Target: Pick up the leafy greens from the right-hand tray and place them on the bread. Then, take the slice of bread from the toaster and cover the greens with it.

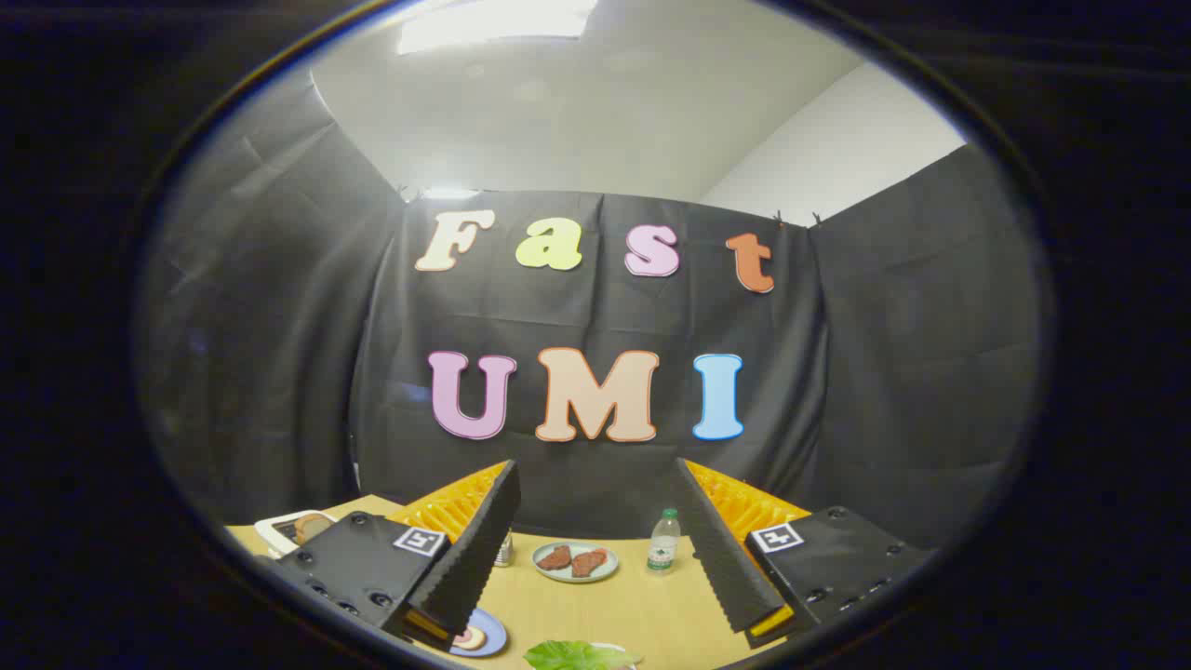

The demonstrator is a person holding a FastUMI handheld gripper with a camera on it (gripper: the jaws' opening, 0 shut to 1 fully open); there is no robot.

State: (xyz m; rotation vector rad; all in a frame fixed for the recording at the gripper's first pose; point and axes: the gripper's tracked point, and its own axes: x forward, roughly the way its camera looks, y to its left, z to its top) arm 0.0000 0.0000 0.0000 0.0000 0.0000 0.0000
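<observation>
Fingers (595, 596) standing wide apart, gripping nothing, hovering above table (642, 605) and tilted toward booth wall rather than down at the work.

Leafy greens (579, 655) lying near edge of table, just below and between fingers, tray underneath mostly hidden; prob. the next pickup target.

Plate w/ two brown pieces (575, 561) sitting beyond fingers, mid-table; not clear whether these are toast or meat.

Small round plate (479, 636) showing partly under left finger, something pale on it; possibly the base bread, cannot tell.

White appliance w/ a brown slice in it (296, 528) standing far left beyond left finger, likely toaster w/ the covering slice waiting.

Water bottle (663, 541) standing upright just right of plate, metal shaker (503, 551) just left of plate; neither part of task.

Judged stage: opening approx., greens not yet grasped. Wide opening suiting a loose, floppy leaf; needing a downward pitch before closing. Risk: leaf slipping or tearing if pinched at edge.
</observation>
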